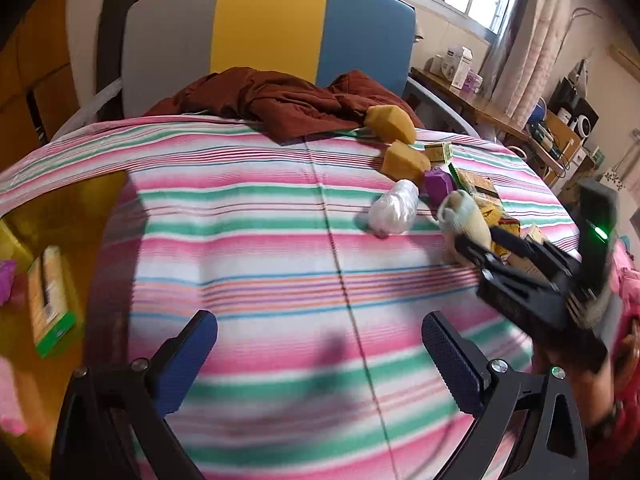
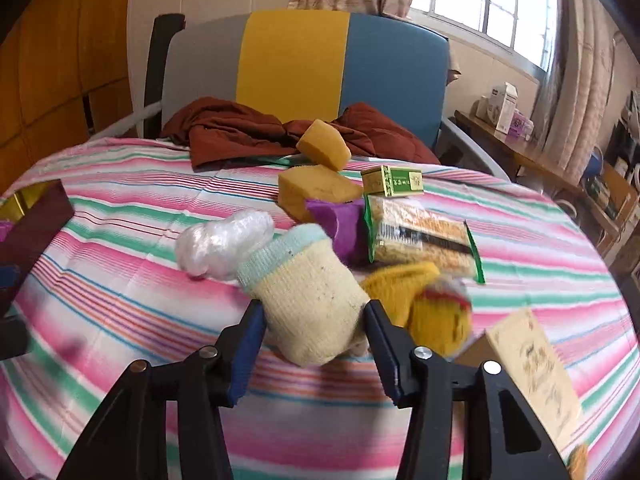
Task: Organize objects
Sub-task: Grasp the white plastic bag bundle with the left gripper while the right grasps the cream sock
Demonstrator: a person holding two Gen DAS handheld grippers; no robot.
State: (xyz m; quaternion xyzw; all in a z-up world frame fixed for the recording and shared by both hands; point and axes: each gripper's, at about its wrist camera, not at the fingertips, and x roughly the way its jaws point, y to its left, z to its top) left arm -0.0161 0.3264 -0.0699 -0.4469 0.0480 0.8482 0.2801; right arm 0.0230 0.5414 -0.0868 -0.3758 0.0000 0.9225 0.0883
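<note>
Your right gripper [image 2: 314,330] clamps a cream sock [image 2: 308,300] above the striped bedcover [image 2: 120,240], with a yellow sock [image 2: 404,284] just beside it, toward the bedcover's right edge.

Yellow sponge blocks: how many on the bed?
2: one sponge leaning on the brown cloth, another just in front, touching the purple block. More may hide under the clutter.
</note>
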